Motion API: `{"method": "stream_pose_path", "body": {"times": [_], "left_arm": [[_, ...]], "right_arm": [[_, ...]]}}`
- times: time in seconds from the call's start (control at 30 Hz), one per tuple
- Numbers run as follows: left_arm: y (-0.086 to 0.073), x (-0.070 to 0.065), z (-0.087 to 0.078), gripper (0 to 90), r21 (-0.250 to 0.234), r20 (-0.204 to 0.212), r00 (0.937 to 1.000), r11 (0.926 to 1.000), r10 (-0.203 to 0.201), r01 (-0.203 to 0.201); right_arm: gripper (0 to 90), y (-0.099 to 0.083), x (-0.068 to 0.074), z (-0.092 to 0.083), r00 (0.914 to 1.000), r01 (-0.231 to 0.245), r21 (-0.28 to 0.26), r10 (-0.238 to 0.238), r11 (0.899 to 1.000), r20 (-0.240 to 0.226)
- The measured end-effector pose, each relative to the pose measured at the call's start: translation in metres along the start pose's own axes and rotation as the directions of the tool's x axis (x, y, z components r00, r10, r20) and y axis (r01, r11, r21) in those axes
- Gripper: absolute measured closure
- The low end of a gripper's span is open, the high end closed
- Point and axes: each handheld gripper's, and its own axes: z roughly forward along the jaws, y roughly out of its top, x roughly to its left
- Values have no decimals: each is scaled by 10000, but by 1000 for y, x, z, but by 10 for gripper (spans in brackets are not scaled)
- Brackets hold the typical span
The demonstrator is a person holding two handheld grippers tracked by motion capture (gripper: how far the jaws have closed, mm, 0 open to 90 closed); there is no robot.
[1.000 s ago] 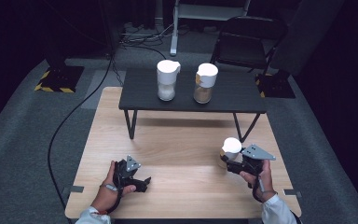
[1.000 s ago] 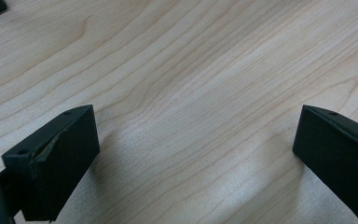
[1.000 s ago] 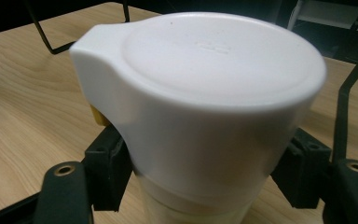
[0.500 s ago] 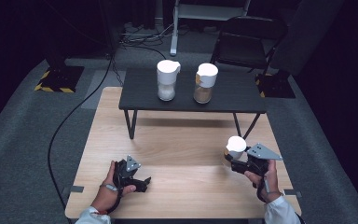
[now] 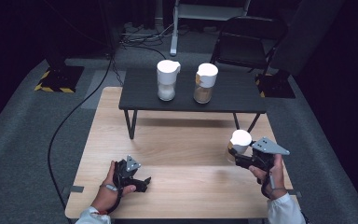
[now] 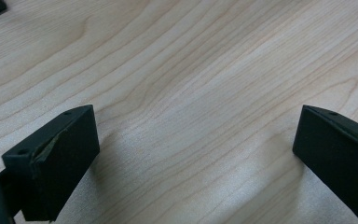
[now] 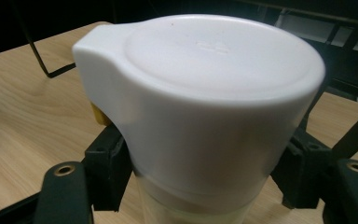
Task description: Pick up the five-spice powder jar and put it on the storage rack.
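My right gripper (image 5: 237,152) is shut on a jar with a white lid (image 5: 240,139), held a little above the right side of the wooden table (image 5: 177,140). In the right gripper view the jar (image 7: 205,93) stands upright between the black jaws of that gripper (image 7: 205,182), a pad pressing on each side below the lid. At the table's front left, my left gripper (image 5: 140,182) rests low on the wood in a hand. Its jaws stand wide apart, and this gripper (image 6: 196,154) has bare wood between them.
A low black table (image 5: 233,93) stands across the far part of the wooden top. On it are a white-lidded jar of white contents (image 5: 167,80) and one of brown contents (image 5: 206,83). A black chair (image 5: 247,37) and cables lie beyond.
My right gripper has risen a little with the jar in it and drifted slightly right in the high view. The left hand has stayed put.
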Motion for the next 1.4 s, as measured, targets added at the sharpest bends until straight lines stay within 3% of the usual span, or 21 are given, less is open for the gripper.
{"method": "stream_pose_path", "body": {"times": [0.47,0.8,1.4], "left_arm": [[0,0,0,0,2,6,10000,10000,-6,6],[0,0,0,0,2,8,10000,10000,-8,8],[0,0,0,0,2,9,10000,10000,-6,6]], "right_arm": [[299,30,1,-13,9993,132,-300,-122,9995,344],[299,65,2,-22,9971,301,-494,-265,9983,717],[299,113,-5,-18,9919,431,-815,-329,9957,1224]]}}
